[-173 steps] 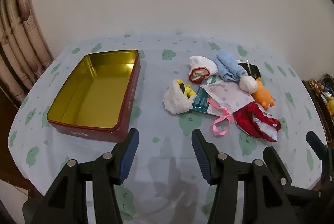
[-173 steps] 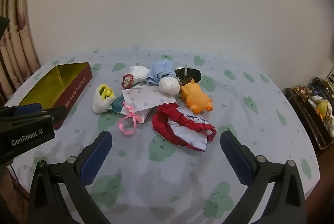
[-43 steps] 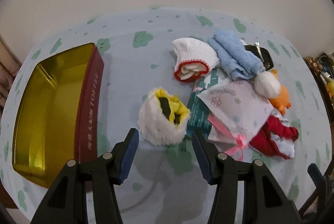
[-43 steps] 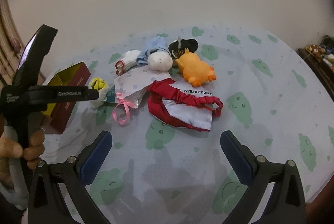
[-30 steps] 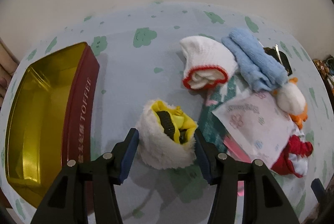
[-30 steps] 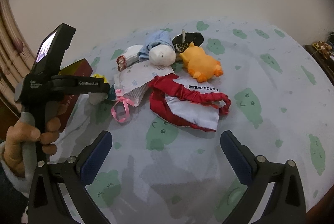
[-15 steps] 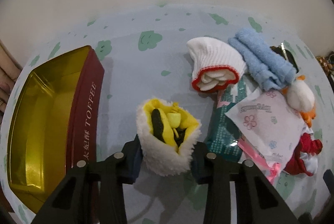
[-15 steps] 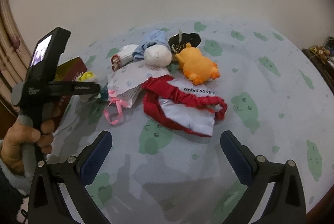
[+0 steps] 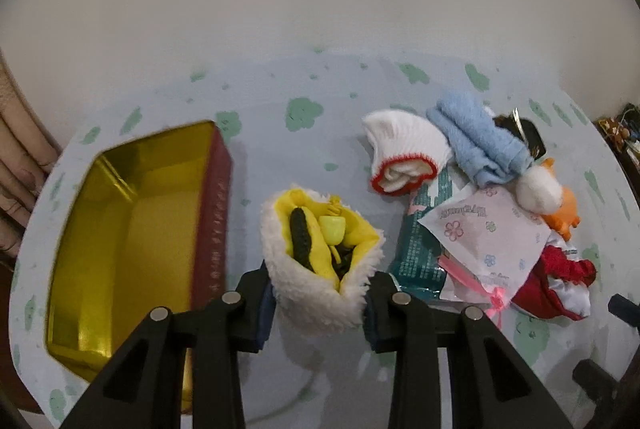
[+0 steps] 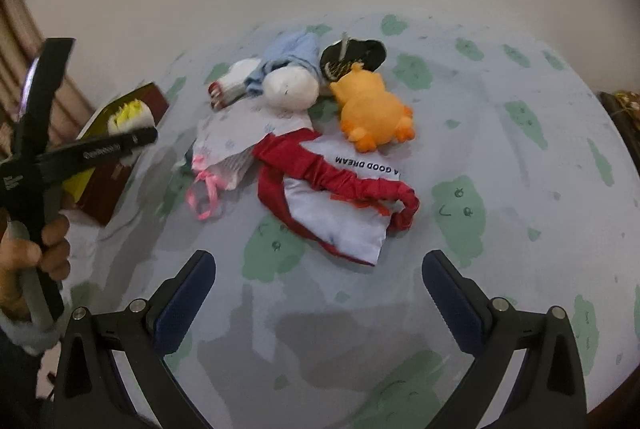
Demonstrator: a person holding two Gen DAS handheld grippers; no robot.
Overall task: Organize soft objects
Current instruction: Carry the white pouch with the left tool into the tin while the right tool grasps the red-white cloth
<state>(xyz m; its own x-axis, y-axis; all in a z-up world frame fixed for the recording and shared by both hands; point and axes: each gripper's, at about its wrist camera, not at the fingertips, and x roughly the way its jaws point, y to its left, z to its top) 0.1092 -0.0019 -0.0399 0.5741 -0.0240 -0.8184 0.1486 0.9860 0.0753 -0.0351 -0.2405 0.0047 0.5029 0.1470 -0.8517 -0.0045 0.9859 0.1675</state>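
The left gripper is closing, its jaws pinching a fluffy white pouch with a yellow lining, just beside the glossy gold-lined toffee tin. The right gripper is gaping wide above the blue cloud-print tablecloth, near the satiny red-trimmed sleep mask.

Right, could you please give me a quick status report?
Left claw closing on white fluffy pouch, lifted near tin. Right claw open, empty, above red cloth. Nothing blocking.
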